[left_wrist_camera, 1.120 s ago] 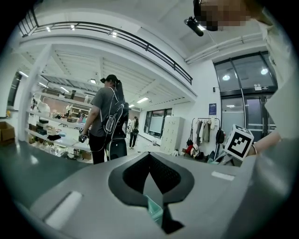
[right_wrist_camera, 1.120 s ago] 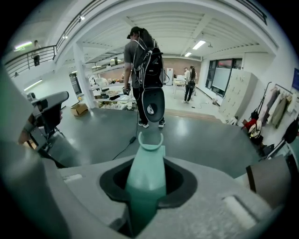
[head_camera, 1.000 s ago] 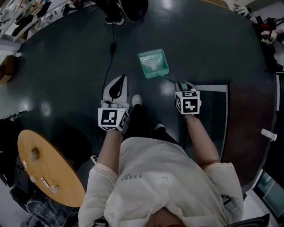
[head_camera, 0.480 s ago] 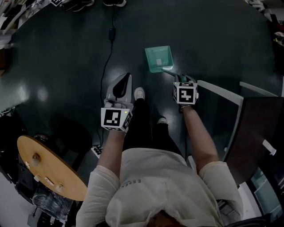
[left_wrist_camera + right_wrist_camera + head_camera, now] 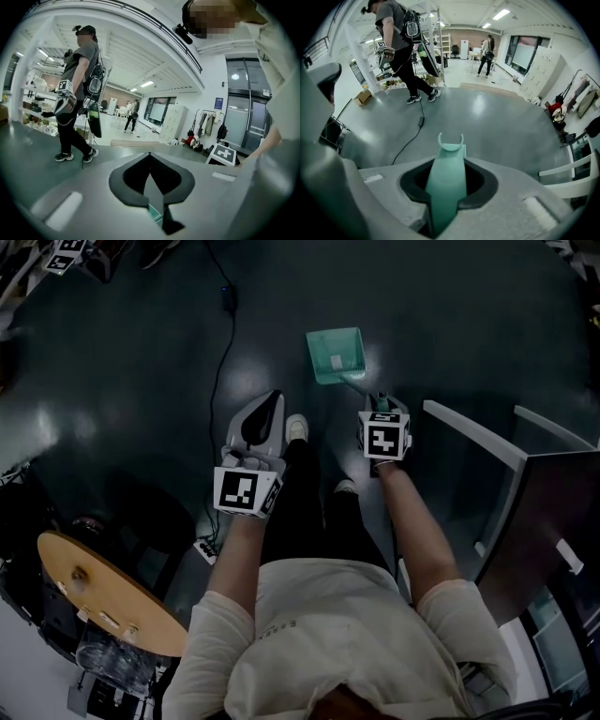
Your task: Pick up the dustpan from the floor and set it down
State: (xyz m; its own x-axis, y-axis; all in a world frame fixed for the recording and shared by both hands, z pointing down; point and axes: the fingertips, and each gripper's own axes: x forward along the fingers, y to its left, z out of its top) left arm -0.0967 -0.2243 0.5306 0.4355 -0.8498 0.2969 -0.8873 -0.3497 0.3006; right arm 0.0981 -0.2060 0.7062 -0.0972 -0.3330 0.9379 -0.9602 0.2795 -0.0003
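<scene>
A teal dustpan [image 5: 336, 354] is out in front of me over the dark floor, its thin handle running back into my right gripper [image 5: 376, 403]. In the right gripper view the handle [image 5: 446, 180] fills the gap between the jaws, its forked end sticking out past them, and the right gripper [image 5: 446, 164] is shut on it. I cannot tell whether the pan touches the floor. To the left, beside my leg, my left gripper [image 5: 260, 420] holds nothing. In its own view the left gripper [image 5: 150, 157] has its jaws together, pointing nearly level across the room.
A black cable [image 5: 220, 343] runs up the floor at the left. A white-framed table [image 5: 473, 435] stands close on the right, and a round wooden tabletop [image 5: 103, 601] sits at the lower left. Another person [image 5: 401, 51] with grippers walks at the far side.
Both hands have sunk toward the floor and the head view has shifted. The dustpan has stayed in the right gripper. The left gripper's jaws are as they were.
</scene>
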